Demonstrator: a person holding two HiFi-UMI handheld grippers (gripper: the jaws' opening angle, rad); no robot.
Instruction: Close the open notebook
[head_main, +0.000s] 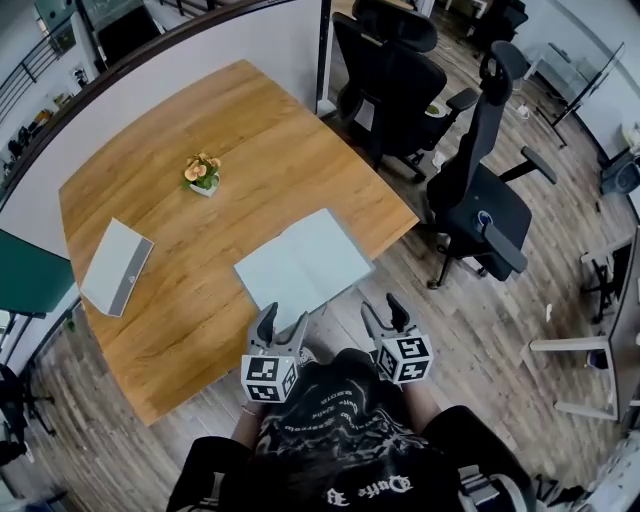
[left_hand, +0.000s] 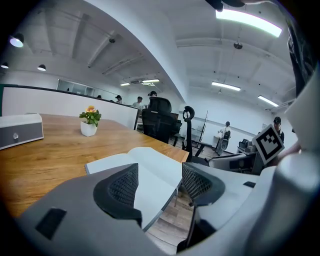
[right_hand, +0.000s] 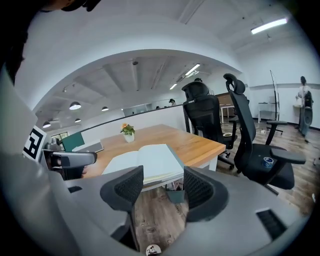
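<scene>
The open notebook (head_main: 303, 267) lies flat with pale blank pages up, at the front edge of the wooden table (head_main: 180, 300). My left gripper (head_main: 282, 322) hovers just before the notebook's near left corner, jaws open and empty. In the left gripper view the notebook (left_hand: 150, 167) shows beyond the left gripper (left_hand: 160, 184), apart from the pads. My right gripper (head_main: 382, 308) is off the table edge, right of the notebook's near corner, open and empty. In the right gripper view the notebook (right_hand: 145, 161) lies ahead of the right gripper (right_hand: 162, 187), above the floor.
A small potted plant (head_main: 203, 174) stands mid-table. A flat grey-and-white box (head_main: 117, 266) lies at the table's left edge. Two black office chairs (head_main: 480, 190) (head_main: 390, 70) stand to the right of the table. A white partition (head_main: 150, 80) runs along the far side.
</scene>
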